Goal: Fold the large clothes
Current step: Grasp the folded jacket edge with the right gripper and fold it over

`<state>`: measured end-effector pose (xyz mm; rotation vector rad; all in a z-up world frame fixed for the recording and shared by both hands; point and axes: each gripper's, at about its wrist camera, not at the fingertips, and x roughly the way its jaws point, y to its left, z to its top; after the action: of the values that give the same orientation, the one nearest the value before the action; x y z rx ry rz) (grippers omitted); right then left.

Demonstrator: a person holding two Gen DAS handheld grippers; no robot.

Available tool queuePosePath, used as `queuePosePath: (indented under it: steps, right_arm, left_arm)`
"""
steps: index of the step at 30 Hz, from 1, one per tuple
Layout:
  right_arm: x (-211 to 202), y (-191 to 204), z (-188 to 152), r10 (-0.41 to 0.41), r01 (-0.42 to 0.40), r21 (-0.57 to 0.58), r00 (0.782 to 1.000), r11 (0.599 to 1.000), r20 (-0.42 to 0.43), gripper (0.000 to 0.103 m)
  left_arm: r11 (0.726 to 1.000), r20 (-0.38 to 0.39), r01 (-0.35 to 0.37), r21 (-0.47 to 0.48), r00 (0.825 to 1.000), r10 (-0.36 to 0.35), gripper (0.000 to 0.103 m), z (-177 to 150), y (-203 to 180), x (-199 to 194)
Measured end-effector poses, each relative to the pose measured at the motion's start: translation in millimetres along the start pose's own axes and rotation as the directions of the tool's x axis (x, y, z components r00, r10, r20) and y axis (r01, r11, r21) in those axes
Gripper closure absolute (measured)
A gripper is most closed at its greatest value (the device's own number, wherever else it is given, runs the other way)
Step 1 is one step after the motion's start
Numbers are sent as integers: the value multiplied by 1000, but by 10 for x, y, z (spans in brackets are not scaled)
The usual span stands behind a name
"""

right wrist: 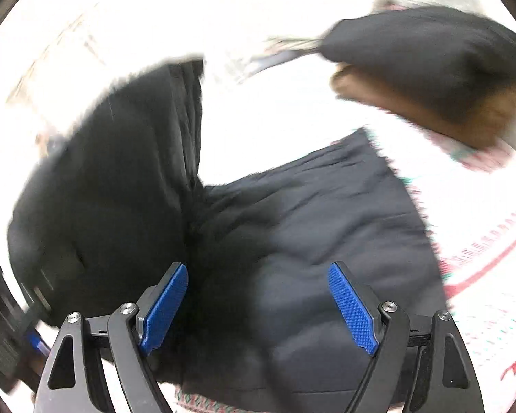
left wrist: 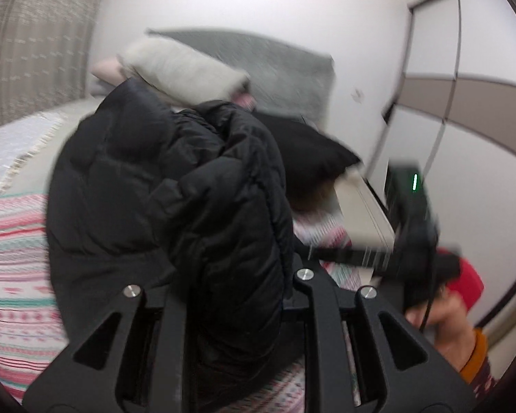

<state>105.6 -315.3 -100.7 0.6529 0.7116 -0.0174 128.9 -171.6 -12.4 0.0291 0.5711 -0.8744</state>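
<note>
Black puffer jacket (left wrist: 175, 186) (quilted, bunched) hangs clamped in left gripper (left wrist: 239, 309) jaws; right gripper (right wrist: 258, 306) gapes empty.

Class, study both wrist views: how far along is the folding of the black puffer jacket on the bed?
Done: nothing looks neatly folded yet. In hand: the left gripper is shut on the black puffer jacket, lifting a bunched part off the patterned bedspread. The right gripper hangs open above the flat part. Left: lay that part over, smooth, finish folds.
</note>
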Motion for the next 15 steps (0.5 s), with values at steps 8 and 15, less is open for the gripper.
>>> queuePosePath:
  steps: [8,15]
  right_arm:
    - [-245,-566,7,96,-105,213,994,971,53,18]
    - [-168,-393,45,110,-105,196,994,975,-12,18]
  left_arm:
    - [986,-221,85,145,974,-52,64,-604,-398,634]
    - [973,-230,81,217,973,-30,18,-484,-517,159]
